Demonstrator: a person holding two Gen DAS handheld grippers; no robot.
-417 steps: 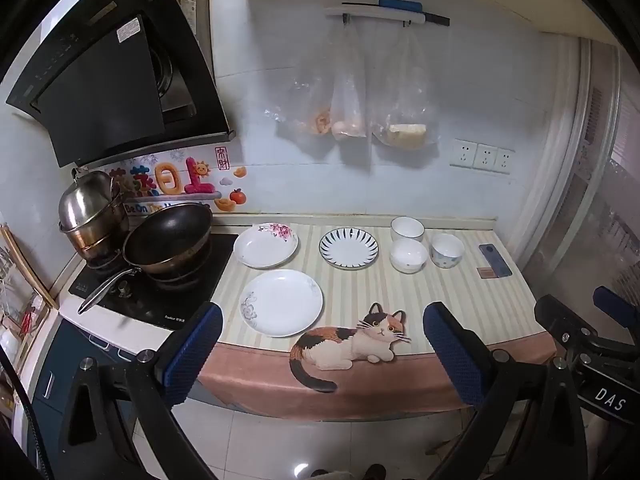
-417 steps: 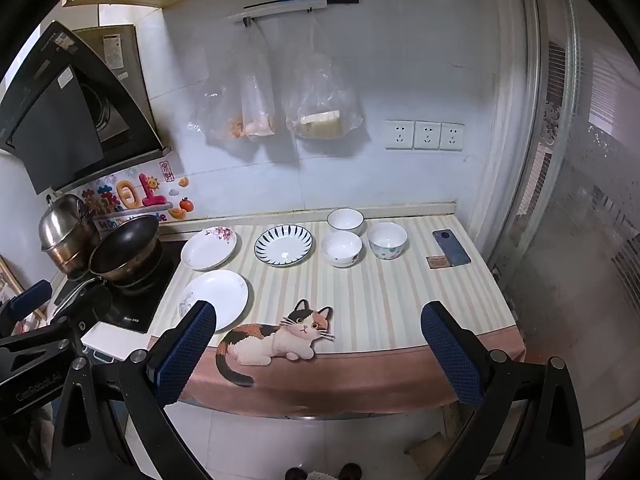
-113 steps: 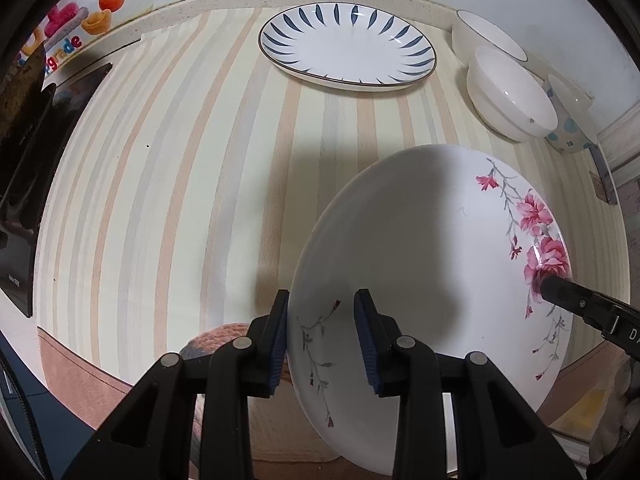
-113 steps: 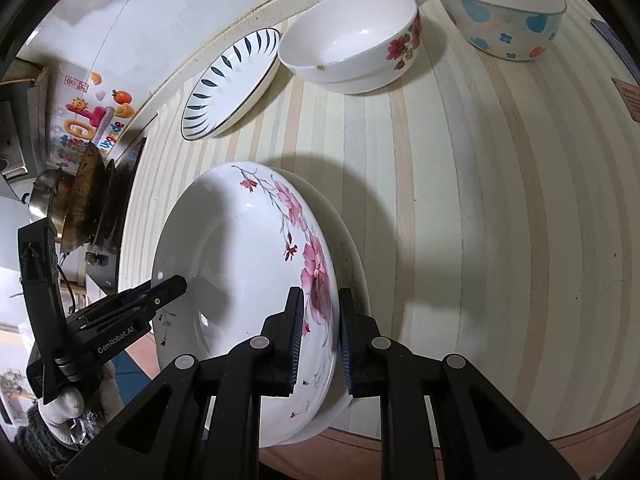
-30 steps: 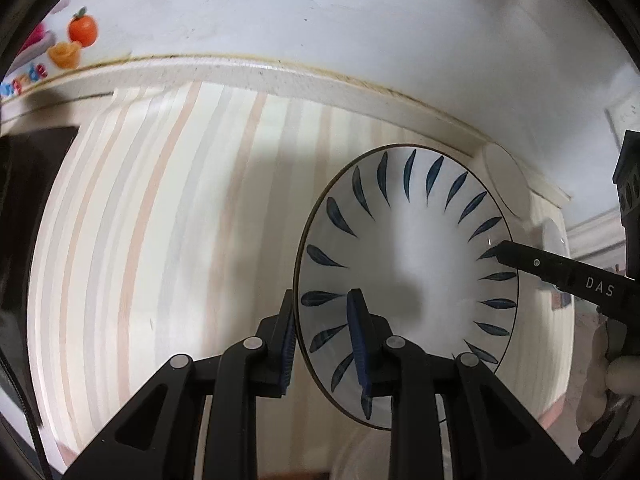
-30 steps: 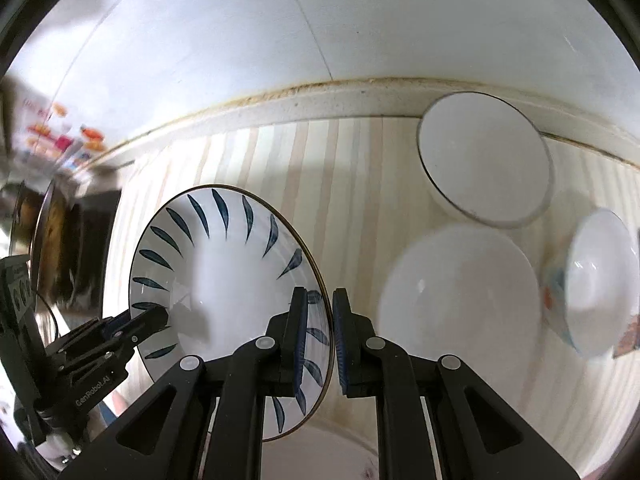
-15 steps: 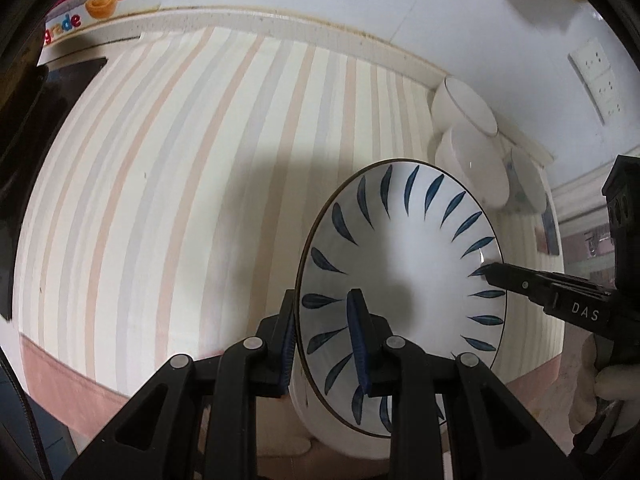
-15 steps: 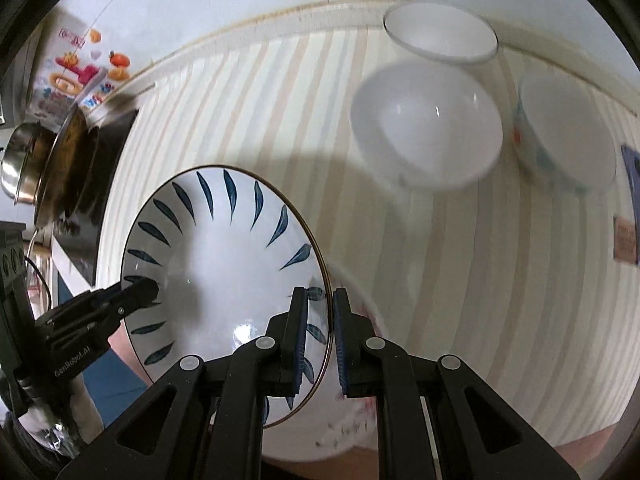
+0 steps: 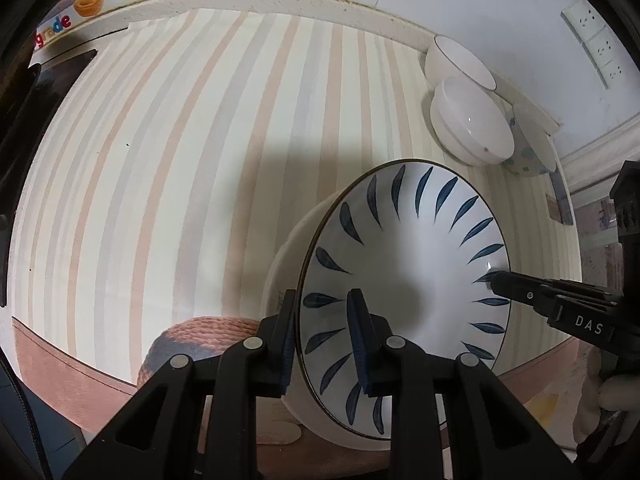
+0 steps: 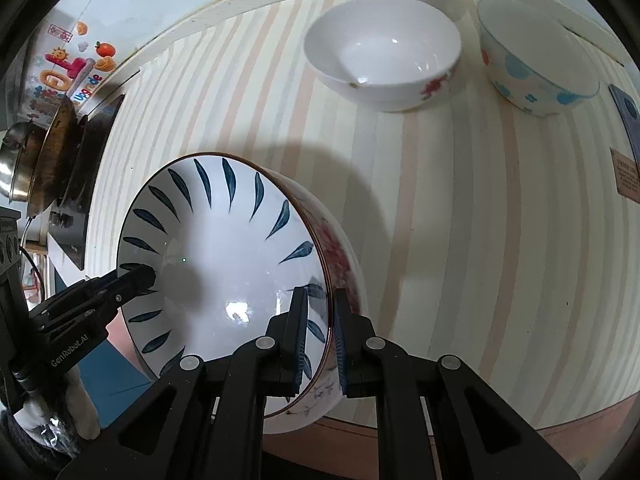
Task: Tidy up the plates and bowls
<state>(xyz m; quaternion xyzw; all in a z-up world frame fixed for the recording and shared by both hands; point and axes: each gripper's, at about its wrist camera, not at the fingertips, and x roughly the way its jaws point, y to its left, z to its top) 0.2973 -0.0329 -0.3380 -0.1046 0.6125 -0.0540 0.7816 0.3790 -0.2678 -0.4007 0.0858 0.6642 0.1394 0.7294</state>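
Resting over stacked plates, blue-leaf plate sits empty.

Three bowls crowd back wall, striped counter open left

The white plate has dark blue leaf marks around it, the desk has cream, peach and grey stripes, and one bowl has light blue dots.
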